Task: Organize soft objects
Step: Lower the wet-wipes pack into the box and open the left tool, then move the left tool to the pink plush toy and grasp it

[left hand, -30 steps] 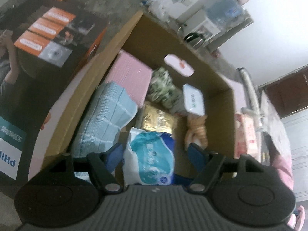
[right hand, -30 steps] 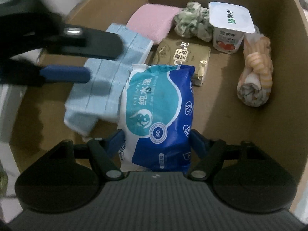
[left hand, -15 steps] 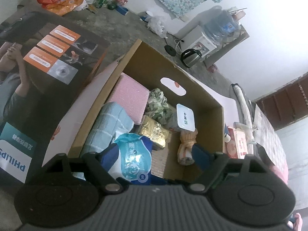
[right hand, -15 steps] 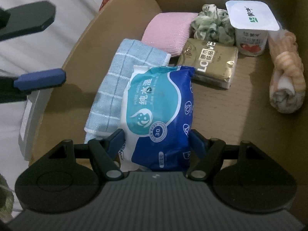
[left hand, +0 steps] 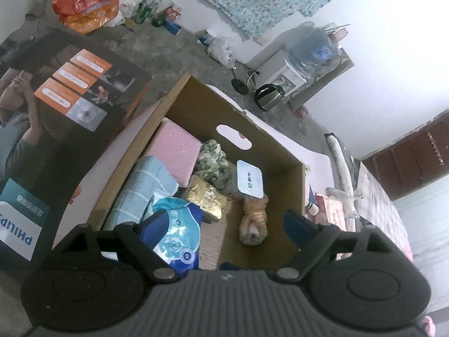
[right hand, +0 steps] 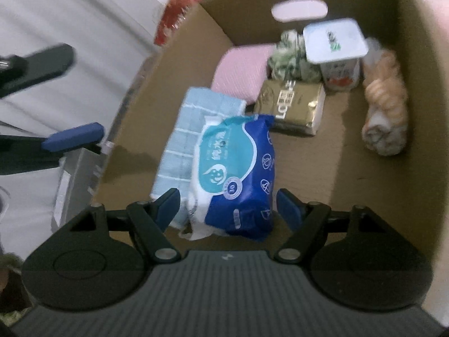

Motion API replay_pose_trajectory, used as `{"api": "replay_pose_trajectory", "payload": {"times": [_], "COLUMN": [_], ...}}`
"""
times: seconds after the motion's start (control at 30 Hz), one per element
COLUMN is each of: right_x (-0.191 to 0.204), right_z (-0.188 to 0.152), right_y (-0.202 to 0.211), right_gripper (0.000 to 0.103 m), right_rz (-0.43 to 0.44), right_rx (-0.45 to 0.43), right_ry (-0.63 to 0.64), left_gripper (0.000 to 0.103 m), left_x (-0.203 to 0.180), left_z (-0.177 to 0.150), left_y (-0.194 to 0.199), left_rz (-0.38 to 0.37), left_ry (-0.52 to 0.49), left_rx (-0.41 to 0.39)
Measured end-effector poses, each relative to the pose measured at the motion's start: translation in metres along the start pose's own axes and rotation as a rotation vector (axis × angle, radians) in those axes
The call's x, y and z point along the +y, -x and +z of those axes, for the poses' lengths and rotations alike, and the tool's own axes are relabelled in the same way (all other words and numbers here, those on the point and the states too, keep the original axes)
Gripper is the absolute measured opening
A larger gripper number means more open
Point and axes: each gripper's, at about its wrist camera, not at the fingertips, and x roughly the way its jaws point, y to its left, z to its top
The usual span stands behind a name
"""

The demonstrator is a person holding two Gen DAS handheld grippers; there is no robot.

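**Wet wipes pack lies in the cardboard box, both grippers clear of it**

The cardboard box [right hand: 415, 146] is the landmark here. On its floor, at the end nearest both cameras, the blue and white wet wipes pack [right hand: 238, 174] lies partly on top of the light blue checked towel [right hand: 182, 137], which runs along the box's left wall. Farther in from the towel sits the pink folded cloth [right hand: 241, 70]. Beside that cloth, toward the box's far wall with the handle cut-out, is the green patterned scrunchie [right hand: 291, 59], touching the white-lidded yogurt cup [right hand: 336, 53]. The gold foil packet [right hand: 291, 106] lies in the middle of the box floor, just in front of the scrunchie and cup. Along the right wall rests the rolled orange and white cloth [right hand: 387, 109].

The right hand-held gripper [right hand: 228, 209] hangs over the near end of the box; its 2 blue pads flank the wipes pack with a gap on each side, gripping nothing. The left hand-held gripper [left hand: 224, 224] is above the box's near rim, its jaws spreading wider, nothing between them.

Left of the box lies a dark Philips carton [left hand: 56, 129].
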Motion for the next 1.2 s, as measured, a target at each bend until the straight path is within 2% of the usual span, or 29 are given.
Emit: {"api": "replay_pose_trajectory", "payload": {"times": [0.2, 0.4, 0.7, 0.97, 1.2], "right_x": [-0.010, -0.042, -0.113, -0.168, -0.212], "right_z": [-0.023, -0.060, -0.107, -0.120, -0.117], "right_y": [0.075, 0.148, 0.231, 0.253, 0.246], "right_gripper": [0.080, 0.082, 0.085, 0.085, 0.085], "right_rz": [0.076, 0.086, -0.045, -0.125, -0.115], "right_rx": [-0.109, -0.227, -0.423, -0.512, -0.545], "right_ry": [0.029, 0.026, -0.024, -0.059, -0.098], "left_gripper": [0.093, 0.095, 0.097, 0.097, 0.097], "left_x": [-0.032, -0.076, -0.161, -0.234, -0.282], "left_z": [-0.018, -0.043, -0.080, -0.107, -0.111], "left_y": [0.005, -0.005, -0.040, -0.091, -0.152], "left_rz": [0.020, 0.014, 0.012, 0.075, 0.158], "left_ry": [-0.085, -0.210, -0.448, -0.694, -0.951], "left_rx": [0.020, 0.065, 0.118, 0.089, 0.059]}}
